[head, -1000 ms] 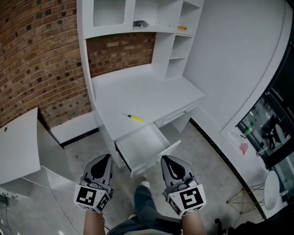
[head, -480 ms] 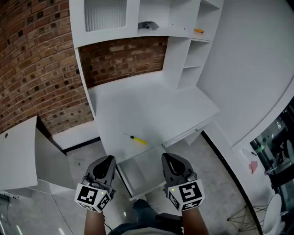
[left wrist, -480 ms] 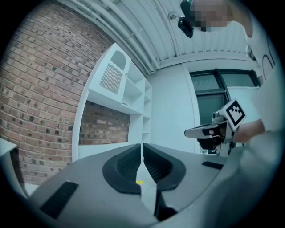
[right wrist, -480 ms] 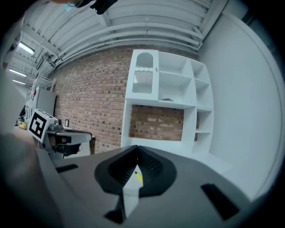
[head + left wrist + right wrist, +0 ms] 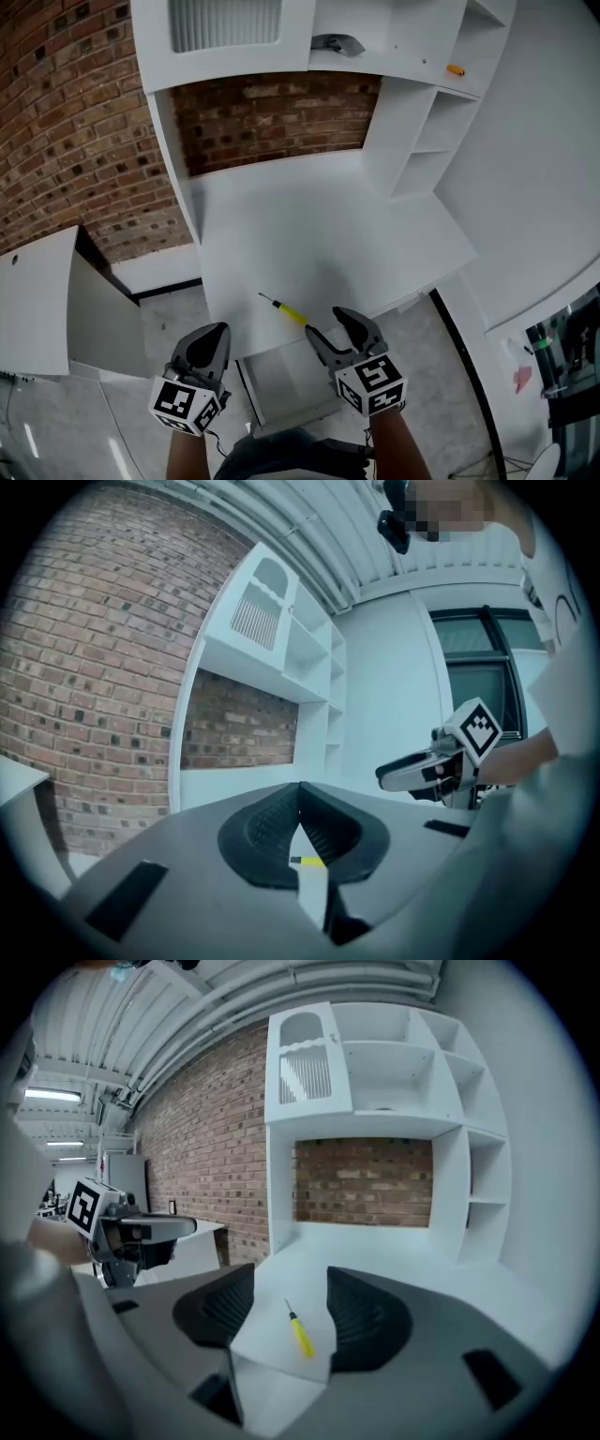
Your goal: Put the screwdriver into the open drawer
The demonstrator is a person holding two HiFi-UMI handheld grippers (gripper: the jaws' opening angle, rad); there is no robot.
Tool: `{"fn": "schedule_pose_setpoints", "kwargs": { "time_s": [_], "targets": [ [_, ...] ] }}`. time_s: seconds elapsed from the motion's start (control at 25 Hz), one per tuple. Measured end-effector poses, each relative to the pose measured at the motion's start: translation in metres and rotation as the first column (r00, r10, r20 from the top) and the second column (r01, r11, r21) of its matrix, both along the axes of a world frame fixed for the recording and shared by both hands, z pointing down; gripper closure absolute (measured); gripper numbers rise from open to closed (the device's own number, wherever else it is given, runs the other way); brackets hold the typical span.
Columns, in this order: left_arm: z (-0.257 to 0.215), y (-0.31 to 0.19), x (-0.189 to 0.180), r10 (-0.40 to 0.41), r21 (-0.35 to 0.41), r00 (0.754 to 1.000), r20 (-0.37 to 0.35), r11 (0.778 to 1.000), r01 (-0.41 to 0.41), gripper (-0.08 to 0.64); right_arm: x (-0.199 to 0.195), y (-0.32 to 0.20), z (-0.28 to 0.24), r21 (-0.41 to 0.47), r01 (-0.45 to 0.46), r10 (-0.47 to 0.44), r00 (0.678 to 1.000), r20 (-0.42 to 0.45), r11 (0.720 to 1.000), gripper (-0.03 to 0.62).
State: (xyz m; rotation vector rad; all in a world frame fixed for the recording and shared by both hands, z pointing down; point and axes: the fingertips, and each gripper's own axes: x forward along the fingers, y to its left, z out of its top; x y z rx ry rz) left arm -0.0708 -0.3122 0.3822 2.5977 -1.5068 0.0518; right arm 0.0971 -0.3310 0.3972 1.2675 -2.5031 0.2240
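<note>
A screwdriver (image 5: 293, 315) with a yellow handle and thin dark shaft lies near the front edge of the white desk (image 5: 319, 234). Below that edge the open drawer (image 5: 284, 380) shows its white inside. My right gripper (image 5: 328, 324) hovers just in front of and right of the screwdriver; its jaws are opening and nothing is between them. In the right gripper view the screwdriver (image 5: 300, 1333) lies on the desk ahead of the right gripper (image 5: 291, 1272). My left gripper (image 5: 216, 331) hangs left of the drawer. Its jaws are shut and empty, as the left gripper (image 5: 300, 787) also shows in its own view.
The desk carries a white hutch (image 5: 225, 37) with shelves, a grey object (image 5: 337, 42) and a small orange item (image 5: 455, 70) on them. A brick wall (image 5: 66, 122) runs behind. A white cabinet (image 5: 37, 300) stands at the left. The person's legs show below the drawer.
Both grippers have moved forward toward the desk, and the drawer now sits between them. The right gripper's jaws, shut before, stand apart now. The left gripper stays shut.
</note>
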Motion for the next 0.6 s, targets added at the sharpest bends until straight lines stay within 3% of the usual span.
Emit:
{"fn": "schedule_pose_setpoints", "kwargs": {
  "time_s": [0.16, 0.32, 0.6],
  "targets": [
    [0.020, -0.004, -0.004, -0.010, -0.044, 0.999, 0.041, 0.999, 0.012, 0.546, -0.020, -0.024, 0.056, -0.106, 0.114, -0.122, 0.989, -0.079, 0.988, 0.350],
    [0.033, -0.006, -0.016, -0.024, -0.080, 0.998, 0.056, 0.996, 0.029, 0.546, -0.033, -0.042, 0.109, -0.191, 0.171, -0.205, 0.962, -0.180, 0.967, 0.410],
    [0.057, -0.007, -0.035, -0.047, -0.157, 0.997, 0.064, 0.986, 0.056, 0.546, -0.040, -0.072, 0.184, -0.340, 0.140, -0.249, 0.920, -0.302, 0.930, 0.481]
  ]
}}
